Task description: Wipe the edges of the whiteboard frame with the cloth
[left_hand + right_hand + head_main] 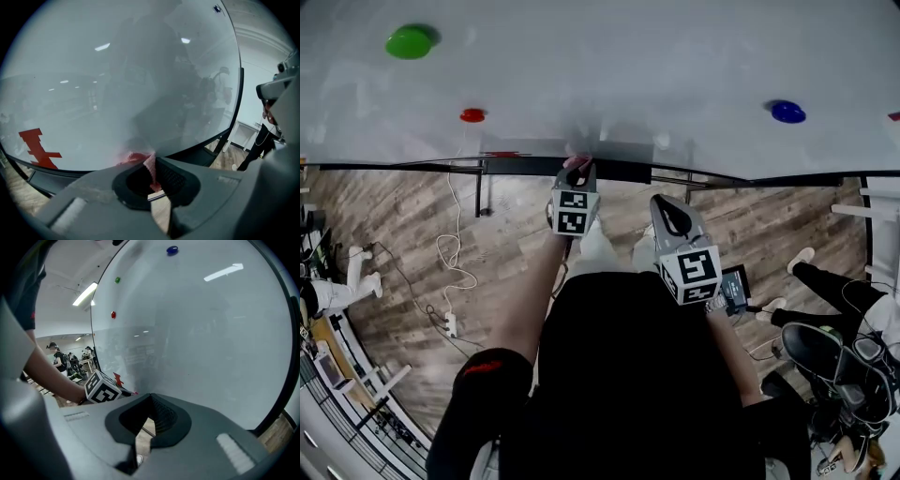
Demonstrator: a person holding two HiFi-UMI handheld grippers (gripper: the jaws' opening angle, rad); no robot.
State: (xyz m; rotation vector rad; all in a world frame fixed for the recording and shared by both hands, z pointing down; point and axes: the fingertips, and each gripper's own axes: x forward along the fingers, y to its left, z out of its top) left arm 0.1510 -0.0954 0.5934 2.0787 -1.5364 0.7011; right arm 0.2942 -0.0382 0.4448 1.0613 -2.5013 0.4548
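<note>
**Cloth pinched at the board's bottom edge**

The left tongs point(154, 158) are clenched on the pink cloth point(150, 166). Its bunched end sticks out past their tips and touches the dark whiteboard frame point(623, 172) along the lower edge. The right tongs point(151, 400) are pressed together on nothing, beside the left ones and off the whiteboard point(628, 75).

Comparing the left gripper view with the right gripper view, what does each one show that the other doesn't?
Only the left gripper view shows the grip itself: the left gripper has its jaws shut on the pink cloth, which is pressed against the bottom of the board. Only the right gripper view shows the green magnet, the red magnet, the left gripper's marker cube and the right gripper, shut with nothing in it. Both show the whiteboard and its black frame.
</note>
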